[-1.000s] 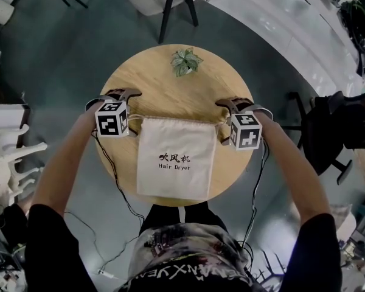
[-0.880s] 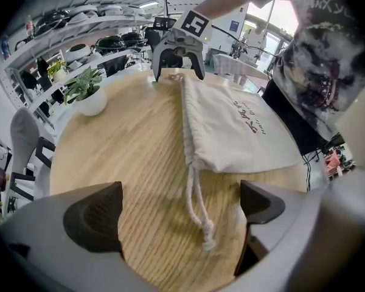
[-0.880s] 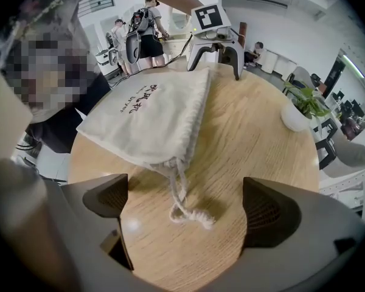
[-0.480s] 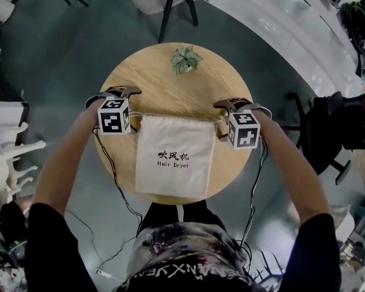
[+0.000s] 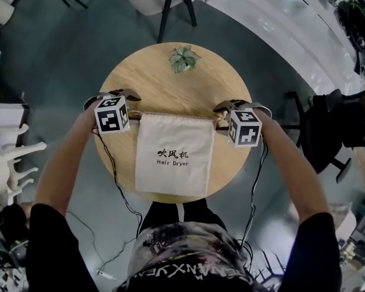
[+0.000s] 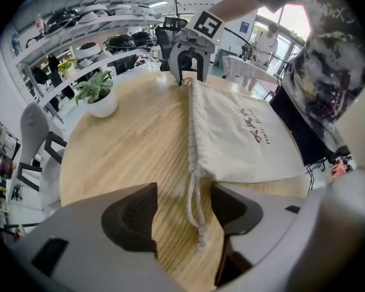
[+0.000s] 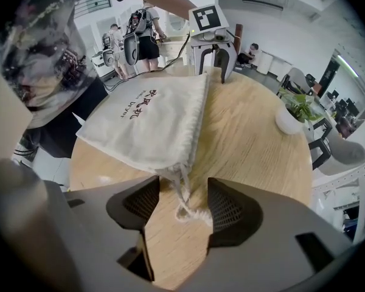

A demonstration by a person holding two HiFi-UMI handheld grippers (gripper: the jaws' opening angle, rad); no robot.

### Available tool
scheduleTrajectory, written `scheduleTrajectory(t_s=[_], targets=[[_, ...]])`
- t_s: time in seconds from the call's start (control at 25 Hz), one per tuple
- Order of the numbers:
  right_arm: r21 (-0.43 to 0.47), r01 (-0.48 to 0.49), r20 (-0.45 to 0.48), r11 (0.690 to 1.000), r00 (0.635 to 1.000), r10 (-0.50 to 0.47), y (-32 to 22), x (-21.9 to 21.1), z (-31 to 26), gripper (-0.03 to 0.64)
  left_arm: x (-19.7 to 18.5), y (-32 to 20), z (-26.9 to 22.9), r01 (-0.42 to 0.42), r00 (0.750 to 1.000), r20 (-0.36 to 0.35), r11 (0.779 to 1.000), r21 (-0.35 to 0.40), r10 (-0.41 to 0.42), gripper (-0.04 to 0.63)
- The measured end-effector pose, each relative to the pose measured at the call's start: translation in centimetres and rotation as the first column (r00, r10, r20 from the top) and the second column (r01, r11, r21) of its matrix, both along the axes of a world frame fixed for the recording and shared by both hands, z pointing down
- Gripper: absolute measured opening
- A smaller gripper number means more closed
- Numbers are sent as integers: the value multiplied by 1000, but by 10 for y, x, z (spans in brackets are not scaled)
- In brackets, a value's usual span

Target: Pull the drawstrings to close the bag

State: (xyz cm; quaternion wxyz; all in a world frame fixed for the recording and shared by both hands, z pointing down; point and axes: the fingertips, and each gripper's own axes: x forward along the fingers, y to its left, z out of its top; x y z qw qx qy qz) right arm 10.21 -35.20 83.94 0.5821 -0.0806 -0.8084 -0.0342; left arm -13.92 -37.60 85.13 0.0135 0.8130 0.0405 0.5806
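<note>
Left gripper (image 6: 182,218): is being held pointing steeply down over the table (image 5: 164,78). Its fingers (image 6: 131,215) have just been closing and are standing released, with the left drawstring (image 6: 196,207) lying between them unpressed.
Bag (image 5: 176,157): is lying flat mid-table, its mouth edge straight, between both grippers.
Right gripper (image 7: 177,208): its fingers (image 7: 234,215) have likewise just been closing and are standing released. The right drawstring (image 7: 182,193) is lying between them, ungripped.

The bag (image 5: 175,157) lies on the table (image 5: 164,93) (plant (image 5: 184,59) behind it).
</note>
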Motion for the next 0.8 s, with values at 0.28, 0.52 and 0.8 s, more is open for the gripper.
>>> scheduleTrajectory(t_s=[0.28,0.52,0.8], targets=[[0,-14,8,1000,1000,14,6,4,1,202,0,4,-2,25,1000,-3,1000,1,-25,250],[10,-53,8,999,999,53,7,8,-1,110,0,7,-2,22,999,23,1000,-4,-22,221],[95,-81,-54,992,995,86,12,12,1,14,0,18,-1,67,998,22,998,6,-67,25]])
